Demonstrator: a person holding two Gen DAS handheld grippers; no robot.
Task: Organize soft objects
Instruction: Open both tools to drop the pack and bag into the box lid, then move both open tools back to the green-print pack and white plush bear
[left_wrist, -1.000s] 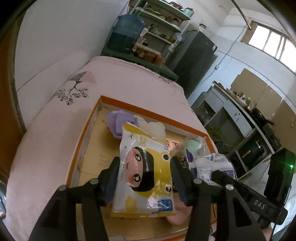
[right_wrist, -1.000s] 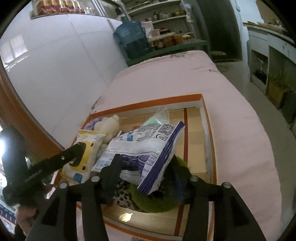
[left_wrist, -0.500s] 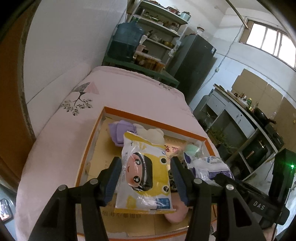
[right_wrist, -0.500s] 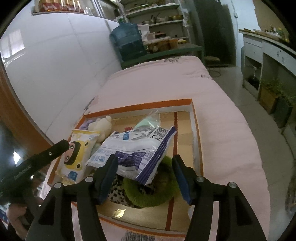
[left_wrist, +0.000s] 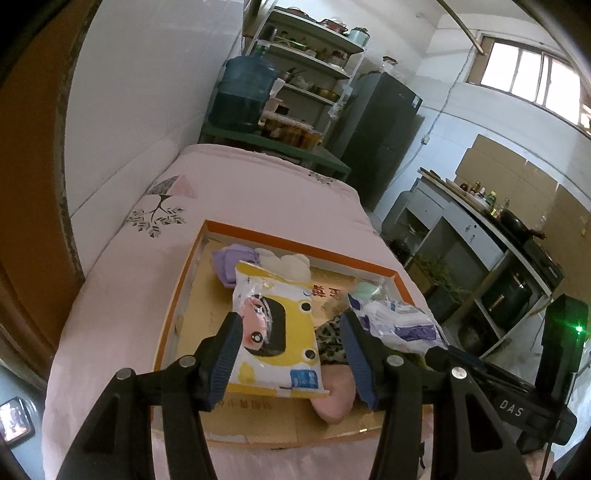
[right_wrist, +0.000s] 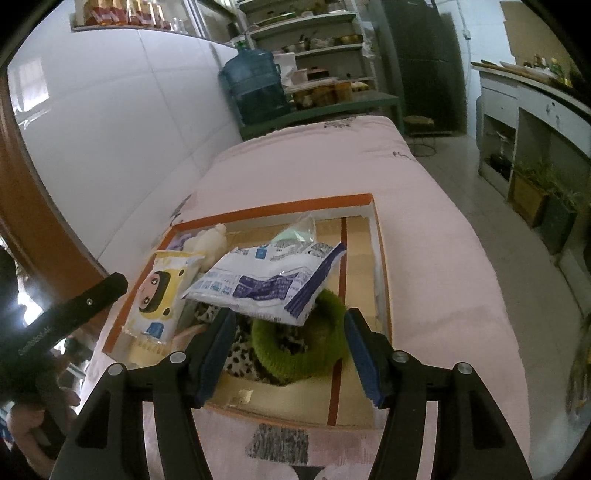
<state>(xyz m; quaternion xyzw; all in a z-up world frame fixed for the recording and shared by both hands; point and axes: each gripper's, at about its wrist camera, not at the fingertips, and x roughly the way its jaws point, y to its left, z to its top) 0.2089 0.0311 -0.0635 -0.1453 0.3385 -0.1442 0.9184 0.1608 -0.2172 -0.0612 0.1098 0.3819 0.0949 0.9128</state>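
Already your soft things sit in the orange-rimmed box (right_wrist: 380, 236): yellow pack (left_wrist: 275, 332) at nine o'clock, white-and-purple bag (right_wrist: 269, 284) over the green ring (right_wrist: 299, 350). Both your left gripper (left_wrist: 291, 354) and right gripper (right_wrist: 291, 354) gape wide, holding nothing, so I judge little is left.

Left gripper (left_wrist: 290, 352) and right gripper (right_wrist: 290, 349): jaws spread wide.
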